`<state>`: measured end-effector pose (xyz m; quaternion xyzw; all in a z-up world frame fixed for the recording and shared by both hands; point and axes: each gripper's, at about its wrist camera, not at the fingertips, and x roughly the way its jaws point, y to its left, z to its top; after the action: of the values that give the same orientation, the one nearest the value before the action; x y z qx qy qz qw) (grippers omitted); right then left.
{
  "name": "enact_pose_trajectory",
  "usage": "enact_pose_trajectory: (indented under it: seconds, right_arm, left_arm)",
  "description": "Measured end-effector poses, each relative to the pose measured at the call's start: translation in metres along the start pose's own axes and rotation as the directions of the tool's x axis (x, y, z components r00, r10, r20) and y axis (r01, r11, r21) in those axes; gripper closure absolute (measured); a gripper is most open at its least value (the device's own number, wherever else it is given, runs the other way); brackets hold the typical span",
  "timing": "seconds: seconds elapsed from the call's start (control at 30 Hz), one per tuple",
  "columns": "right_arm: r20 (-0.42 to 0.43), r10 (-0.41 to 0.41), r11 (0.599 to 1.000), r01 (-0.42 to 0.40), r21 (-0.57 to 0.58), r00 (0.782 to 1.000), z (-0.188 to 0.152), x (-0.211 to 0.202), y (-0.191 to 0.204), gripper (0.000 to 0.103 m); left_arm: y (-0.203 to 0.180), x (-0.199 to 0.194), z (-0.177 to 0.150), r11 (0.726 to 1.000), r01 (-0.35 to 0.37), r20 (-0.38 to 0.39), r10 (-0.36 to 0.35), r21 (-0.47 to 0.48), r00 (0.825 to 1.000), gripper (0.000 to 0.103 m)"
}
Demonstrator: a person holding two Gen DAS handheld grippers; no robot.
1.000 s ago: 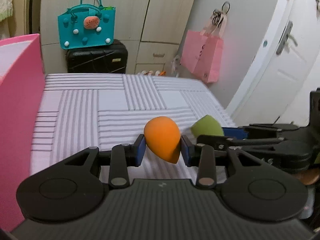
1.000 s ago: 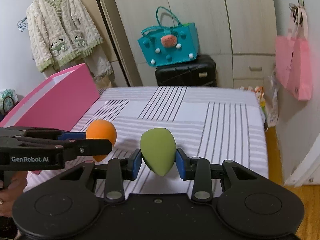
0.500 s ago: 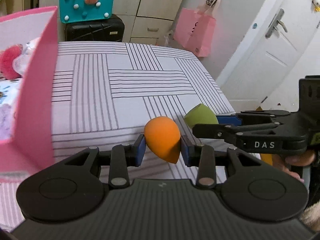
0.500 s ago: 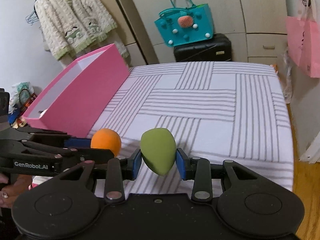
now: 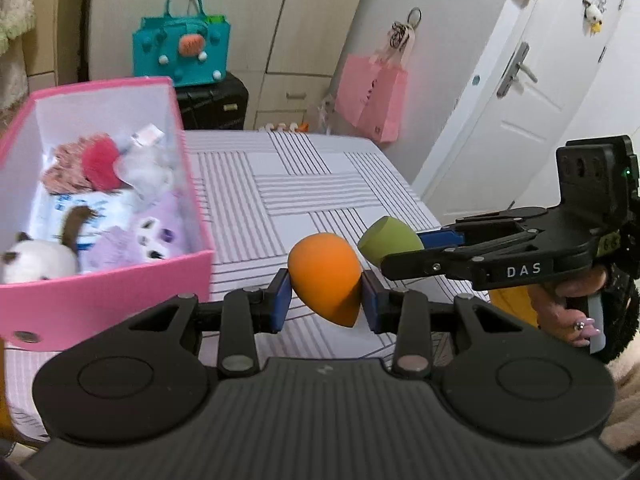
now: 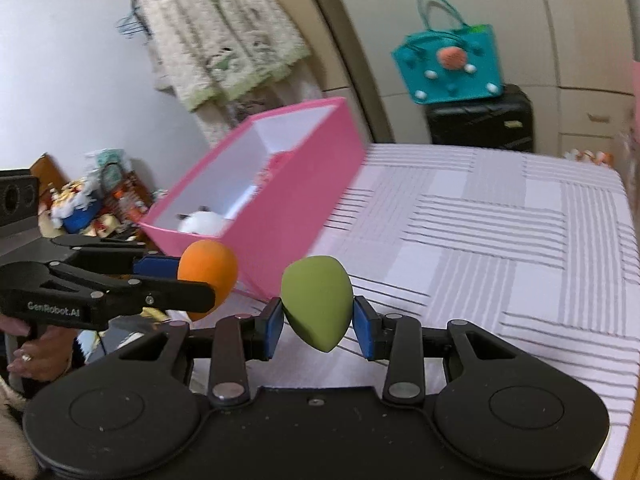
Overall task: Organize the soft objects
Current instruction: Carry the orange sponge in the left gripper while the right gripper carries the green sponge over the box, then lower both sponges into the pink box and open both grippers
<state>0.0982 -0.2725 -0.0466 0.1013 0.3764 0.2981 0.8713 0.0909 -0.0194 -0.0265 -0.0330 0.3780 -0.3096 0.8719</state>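
Readable text, two items only: "DAS" in pale capitals on the black side of the right gripper [image 5: 394,248], seen from the left wrist view, printed along the body behind the fingers; a yellow tag further back on the same body shows what may be a "6", rest cut off, not legible. "GenRobot.AI" in small grey letters on the black side of the left gripper [image 6: 200,276], seen from the right wrist view, slightly blurred but readable. Small dark print on the pink paper bag [image 5: 370,100] hanging on the wardrobe, too small to read. Blue print on the white packet [image 5: 68,208] inside the pink box [image 5: 100,308], blurred, illegible
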Motion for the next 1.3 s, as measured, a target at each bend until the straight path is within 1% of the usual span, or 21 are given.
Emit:
enact_pose_trajectory:
  seconds: [0.1, 0.27, 0.37, 0.53, 0.67, 0.73, 0.77, 0.8, 0.87, 0.93, 0.97, 1.03, 1.2, 1.23, 1.3]
  right_arm:
    - [0.004, 0.023, 0.999, -0.023, -0.034, 1.000, 0.009, 0.003, 0.016, 0.059]
    - [0.011, 0.047, 0.996, -0.046, -0.083, 0.999, 0.028, 0.017, 0.038, 0.059]
    - [0.014, 0.049, 0.992, -0.047, -0.121, 0.999, 0.042, 0.030, 0.050, 0.059]
    - [0.037, 0.031, 0.978, -0.022, -0.205, 0.999, 0.064, 0.047, 0.070, 0.059]
    - [0.063, -0.007, 0.957, 0.025, -0.290, 0.998, 0.087, 0.069, 0.086, 0.059]
    - [0.060, -0.039, 0.933, 0.058, -0.355, 0.997, 0.100, 0.085, 0.093, 0.059]
    - [0.062, -0.071, 0.916, 0.090, -0.390, 0.996, 0.108, 0.096, 0.097, 0.059]
    - [0.054, -0.091, 0.905, 0.105, -0.413, 0.994, 0.113, 0.104, 0.098, 0.059]
    - [0.025, -0.111, 0.886, 0.110, -0.450, 0.994, 0.124, 0.123, 0.099, 0.059]
    - [-0.033, -0.110, 0.880, 0.082, -0.468, 0.993, 0.133, 0.142, 0.098, 0.059]
    - [-0.058, -0.113, 0.871, 0.071, -0.486, 0.992, 0.137, 0.151, 0.097, 0.059]
    - [-0.088, -0.141, 0.847, 0.074, -0.526, 0.986, 0.138, 0.167, 0.098, 0.059]
    - [-0.150, -0.203, 0.763, 0.060, -0.643, 0.968, 0.129, 0.197, 0.106, 0.059]
    - [-0.156, -0.216, 0.753, 0.062, -0.655, 0.964, 0.128, 0.203, 0.107, 0.059]
    - [-0.165, -0.234, 0.738, 0.064, -0.672, 0.958, 0.128, 0.213, 0.110, 0.059]
  left_arm:
    - [0.010, -0.020, 0.002, 1.000, -0.014, 0.025, 0.013, 0.005, 1.000, 0.067]
    - [0.031, -0.045, 0.006, 0.997, -0.081, 0.057, 0.080, 0.012, 0.995, 0.067]
    - [0.046, -0.057, 0.009, 0.994, -0.108, 0.076, 0.106, 0.014, 0.991, 0.067]
    - [0.073, -0.064, 0.019, 0.987, -0.162, 0.096, 0.160, 0.009, 0.982, 0.067]
    - [0.097, -0.058, 0.033, 0.975, -0.222, 0.113, 0.221, 0.000, 0.969, 0.067]
    - [0.110, -0.047, 0.047, 0.964, -0.265, 0.118, 0.265, -0.018, 0.957, 0.067]
    - [0.116, -0.041, 0.053, 0.962, -0.272, 0.116, 0.272, -0.022, 0.955, 0.067]
    - [0.124, -0.034, 0.061, 0.962, -0.270, 0.100, 0.272, -0.033, 0.957, 0.067]
    - [0.139, -0.020, 0.073, 0.963, -0.268, 0.058, 0.270, -0.037, 0.961, 0.066]
    - [0.150, -0.005, 0.084, 0.957, -0.289, 0.015, 0.289, -0.025, 0.957, 0.066]
    - [0.153, 0.003, 0.089, 0.951, -0.309, -0.005, 0.309, -0.006, 0.951, 0.066]
    - [0.158, 0.017, 0.096, 0.938, -0.345, -0.043, 0.346, 0.033, 0.937, 0.066]
    - [0.163, 0.037, 0.100, 0.905, -0.416, -0.112, 0.424, 0.087, 0.899, 0.066]
    - [0.166, 0.040, 0.101, 0.902, -0.422, -0.126, 0.431, 0.089, 0.894, 0.066]
    - [0.169, 0.045, 0.101, 0.906, -0.414, -0.156, 0.422, 0.085, 0.893, 0.066]
